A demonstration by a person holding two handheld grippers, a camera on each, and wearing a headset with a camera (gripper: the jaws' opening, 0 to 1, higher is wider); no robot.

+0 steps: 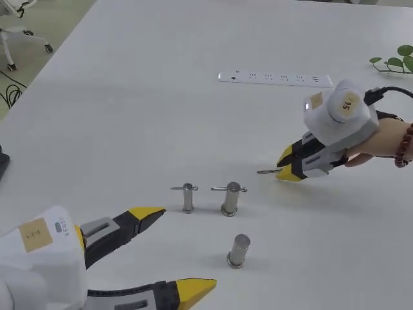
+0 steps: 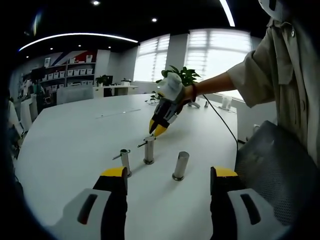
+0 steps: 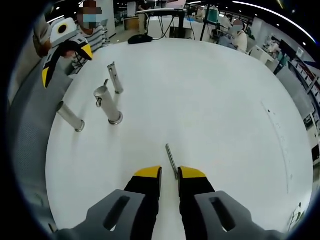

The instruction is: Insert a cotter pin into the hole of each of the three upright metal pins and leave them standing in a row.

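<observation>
Three upright metal pins stand on the white table (image 1: 129, 116). The left pin (image 1: 188, 197) and the middle pin (image 1: 230, 198) each carry a cotter pin through the top. The third pin (image 1: 238, 250) stands bare, nearer to me than the row. My left gripper (image 1: 173, 250) is open low on the left, its jaws wide apart short of the bare pin (image 2: 180, 166). Off to the right my right gripper (image 1: 288, 165) hangs low over the table, shut on a loose cotter pin (image 1: 268, 172) that juts forward between its jaws (image 3: 172, 159).
A white power strip (image 1: 276, 78) lies at the back of the table. Green plant leaves (image 1: 397, 62) and a black cable sit at the far right edge. An office chair (image 1: 19, 32) stands off the table's left side.
</observation>
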